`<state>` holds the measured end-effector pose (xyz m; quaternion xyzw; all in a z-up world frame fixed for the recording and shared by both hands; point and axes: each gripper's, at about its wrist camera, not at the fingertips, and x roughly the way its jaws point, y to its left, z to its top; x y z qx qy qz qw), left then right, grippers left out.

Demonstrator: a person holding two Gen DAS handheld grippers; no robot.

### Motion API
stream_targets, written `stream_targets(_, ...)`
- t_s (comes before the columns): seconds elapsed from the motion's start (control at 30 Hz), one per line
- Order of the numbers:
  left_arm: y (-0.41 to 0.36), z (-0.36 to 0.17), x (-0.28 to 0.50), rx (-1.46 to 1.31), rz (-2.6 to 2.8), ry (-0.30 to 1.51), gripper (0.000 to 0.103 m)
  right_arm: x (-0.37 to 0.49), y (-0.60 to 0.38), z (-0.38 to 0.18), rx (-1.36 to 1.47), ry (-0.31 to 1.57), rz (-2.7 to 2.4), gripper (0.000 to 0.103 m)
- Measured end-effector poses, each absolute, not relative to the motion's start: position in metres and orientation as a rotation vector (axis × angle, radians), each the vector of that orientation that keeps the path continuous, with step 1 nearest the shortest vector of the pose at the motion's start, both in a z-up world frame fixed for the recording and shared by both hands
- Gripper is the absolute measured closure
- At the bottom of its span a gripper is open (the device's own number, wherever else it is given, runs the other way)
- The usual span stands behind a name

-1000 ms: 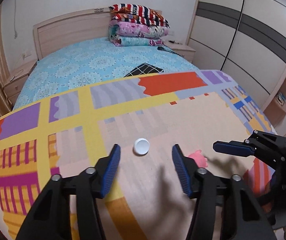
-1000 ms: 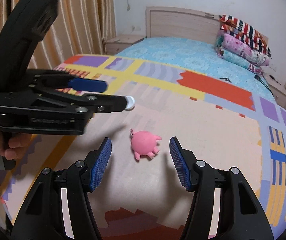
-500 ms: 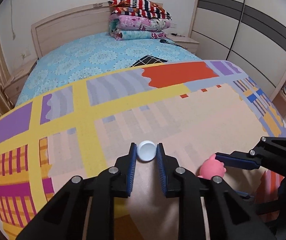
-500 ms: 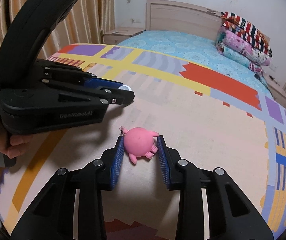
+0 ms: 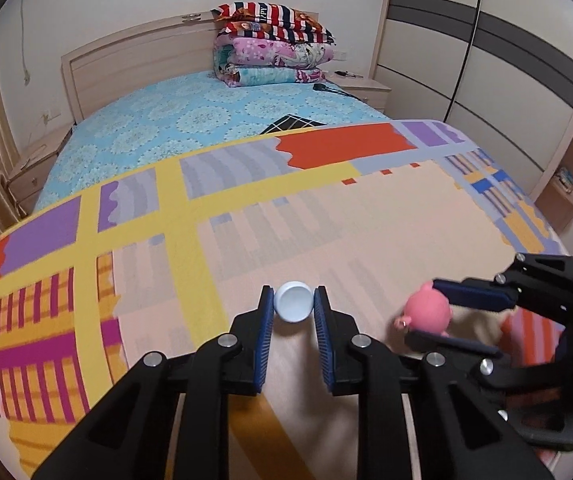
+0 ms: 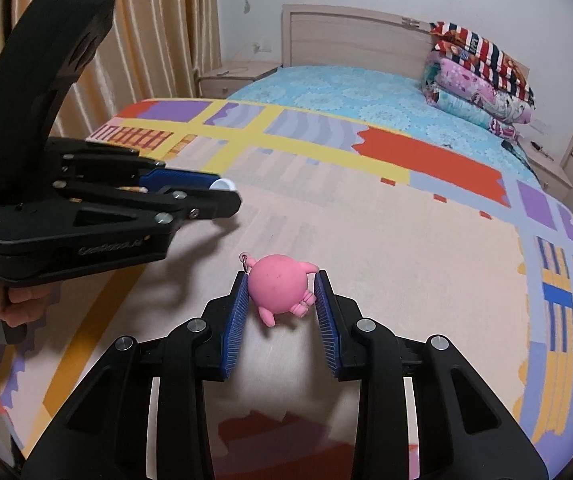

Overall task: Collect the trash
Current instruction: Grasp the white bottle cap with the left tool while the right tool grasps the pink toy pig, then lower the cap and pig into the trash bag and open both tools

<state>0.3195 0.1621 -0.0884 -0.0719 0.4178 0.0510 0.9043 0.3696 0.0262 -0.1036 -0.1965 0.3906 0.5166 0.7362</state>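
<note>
**Both grippers clamped — cap in left, pink toy in right**

Left wrist view: left gripper point(image 5: 293, 307) is clenched on the white bottle cap point(image 5: 293, 306). Cap sits right at the fingertips, blue pads point(image 5: 265, 336) touching it on both sides, open face toward the camera. Whether it is lifted clear of the patterned blanket point(image 5: 326, 220) I cannot tell from this angle. To the right, the right gripper point(image 5: 438, 316) comes in from the edge of the frame, holding the pink toy point(image 5: 426, 312) between an upper and a lower finger; a small metal ring shows on the toy's left side. Blanket covers the near half of the bed; blue floral sheet point(image 5: 174, 120) beyond it, folded quilts point(image 5: 272, 46) stacked against the headboard point(image 5: 134, 56), wardrobe point(image 5: 486, 60) along the right.

Right wrist view: right gripper point(image 6: 280, 286) is closed on the pink toy point(image 6: 280, 288) — round body pinched between both blue pads point(image 6: 236, 312), legs pointing down toward the camera, key ring at upper left. Toy is at the finger ends, over the beige part of the blanket point(image 6: 406, 248). Left gripper point(image 6: 222, 192) is at upper left, seen side-on, jaws drawn together with the white bottle cap point(image 6: 222, 185) peeking out at the tip. The person's left hand point(image 6: 10, 304) grips its handle at the left edge. Orange striped curtain point(image 6: 146, 20) behind, nightstand point(image 6: 234, 74) beside the bed.
</note>
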Motion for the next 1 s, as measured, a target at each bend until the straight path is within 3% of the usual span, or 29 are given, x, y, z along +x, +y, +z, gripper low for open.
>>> stream_targets(1.0, 0.055, -0.015, 0.146, -0.026, 0.009, 0.682, 0.083, 0.279, -0.079, -0.048, -0.387, 0.781, 1.223, 0.070)
